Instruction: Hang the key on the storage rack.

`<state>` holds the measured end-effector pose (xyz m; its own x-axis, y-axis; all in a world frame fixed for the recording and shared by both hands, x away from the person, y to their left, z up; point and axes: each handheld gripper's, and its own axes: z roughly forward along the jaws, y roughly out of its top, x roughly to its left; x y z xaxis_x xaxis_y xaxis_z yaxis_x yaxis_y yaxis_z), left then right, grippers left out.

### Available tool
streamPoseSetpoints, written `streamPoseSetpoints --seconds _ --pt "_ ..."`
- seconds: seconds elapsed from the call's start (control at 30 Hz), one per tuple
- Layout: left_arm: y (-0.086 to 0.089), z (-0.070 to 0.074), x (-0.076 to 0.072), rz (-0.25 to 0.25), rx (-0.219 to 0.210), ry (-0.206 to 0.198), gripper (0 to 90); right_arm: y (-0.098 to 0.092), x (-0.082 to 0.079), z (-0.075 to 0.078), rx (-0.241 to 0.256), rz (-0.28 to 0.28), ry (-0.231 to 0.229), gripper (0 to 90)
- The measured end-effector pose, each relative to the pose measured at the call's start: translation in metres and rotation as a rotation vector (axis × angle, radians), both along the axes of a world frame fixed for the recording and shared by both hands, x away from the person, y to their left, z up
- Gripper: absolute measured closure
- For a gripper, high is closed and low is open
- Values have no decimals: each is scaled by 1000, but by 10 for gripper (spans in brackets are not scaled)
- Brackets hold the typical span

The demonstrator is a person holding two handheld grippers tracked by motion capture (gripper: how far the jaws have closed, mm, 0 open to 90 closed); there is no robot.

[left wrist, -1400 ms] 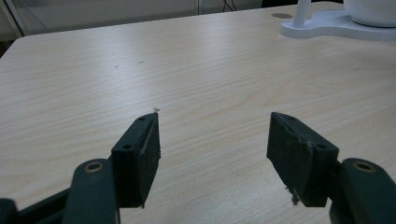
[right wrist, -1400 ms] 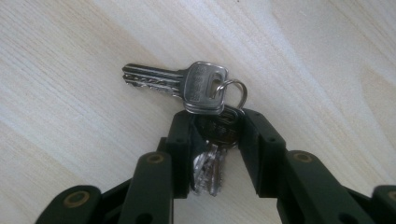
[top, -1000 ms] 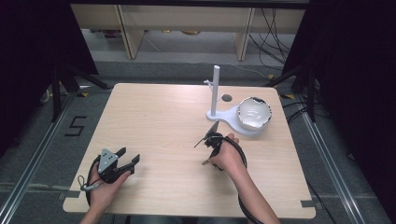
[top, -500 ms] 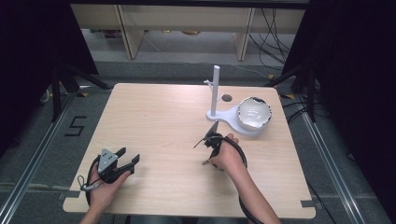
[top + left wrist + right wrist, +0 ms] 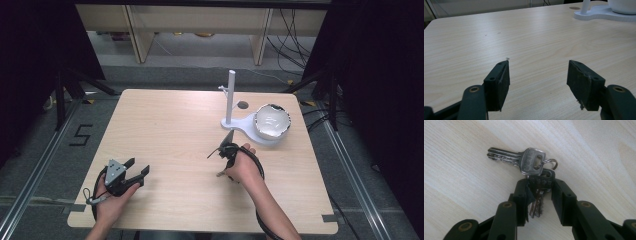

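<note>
The right tongs (image 5: 540, 188) were clamped on a bunch of keys (image 5: 534, 170) lying on the table (image 5: 165, 125); the left tongs (image 5: 537, 77) stood apart, holding nothing.

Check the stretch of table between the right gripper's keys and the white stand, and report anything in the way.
Nothing visible blocks it. The right gripper has its jaws around the keys, and bare table lies between them and the white stand, with the bowl off to the side.

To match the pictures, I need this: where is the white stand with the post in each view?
High view: white stand, right of centre, far side, bearing the bowl.
Left gripper view: its base, top right corner.
Right gripper view: right gripper around keys.
Shared landmark: wooden table.
</note>
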<state>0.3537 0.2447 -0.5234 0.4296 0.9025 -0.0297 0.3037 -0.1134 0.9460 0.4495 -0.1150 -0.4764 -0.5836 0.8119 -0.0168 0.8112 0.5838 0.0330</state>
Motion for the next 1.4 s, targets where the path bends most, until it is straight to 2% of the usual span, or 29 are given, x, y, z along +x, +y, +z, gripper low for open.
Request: streamPoseSetpoints --seconds 0.03,0.1,0.13,0.2,0.23,0.27,0.33,0.37,0.4,0.43,0.47,0.53,0.57,0.63,0.73,0.83,0.9,0.93,0.97,1.0,1.03,1.13,1.17,1.2,1.27,1.3,1.33,1.37,1.4 --pt "0 0 -1 4 4 5 345 1 -1 0 2 -6 5 665" --pt "0 0 0 2 6 4 345 -1 1 0 -4 40 -4 606" --pt "0 0 0 2 7 4 345 0 0 -1 -9 9 -14 606" --pt "0 0 0 2 7 3 345 -1 1 -1 1 6 -8 616" --pt "0 0 0 2 6 2 345 -3 1 -1 -4 33 -11 624" --pt "0 0 0 3 6 3 345 -2 0 0 -1 21 -6 627" --pt "0 0 0 3 6 5 345 -3 1 -1 -3 43 -17 627" --pt "0 0 0 2 8 6 345 -2 1 -1 17 30 -23 596" --pt "0 0 0 2 7 4 345 -3 3 -2 26 45 -41 589" --pt "0 0 0 2 5 3 345 -1 3 -1 20 9 -33 588" --pt "0 0 0 1 2 1 345 -4 5 -2 18 48 -62 589" --pt "0 0 0 0 -2 0 345 0 3 0 22 2 -33 611" --pt "0 0 0 0 -2 1 344 -3 5 -1 30 56 -44 652" --pt "0 0 0 0 -1 1 345 1 3 0 16 9 -21 668" --pt "0 0 0 1 2 -1 345 1 5 -1 14 32 -18 670" --pt "0 0 0 -1 -1 1 344 3 7 0 3 56 6 668" --pt "0 0 0 -1 -3 1 345 2 9 0 1 83 6 659" --pt "0 0 0 -1 -3 1 344 2 9 0 -7 84 4 616" --pt "0 0 0 -1 -5 0 344 4 7 -1 -7 52 -6 548" --pt "1 0 0 -2 -4 1 344 4 7 -1 3 47 2 542" --pt "1 0 0 -2 -4 0 344 3 8 -1 1 69 -1 571" --pt "1 0 0 -1 -3 2 344 3 8 0 6 54 5 595" --pt "1 0 0 -2 -3 2 344 1 12 -1 -8 144 -18 596" --pt "0 0 0 -1 -3 2 344 3 10 -1 -7 96 -6 597" --pt "0 0 0 -1 -2 2 344 3 10 -1 -8 93 -6 598" --pt "0 0 -1 3 4 5 344 2 12 -2 -3 127 -15 613" --pt "0 0 -1 2 4 4 344 2 12 -2 -3 127 -15 613" --pt "0 0 0 1 1 3 344 3 12 -2 2 102 -6 669" --pt "0 0 0 1 1 3 344 3 12 -2 2 102 -6 669"
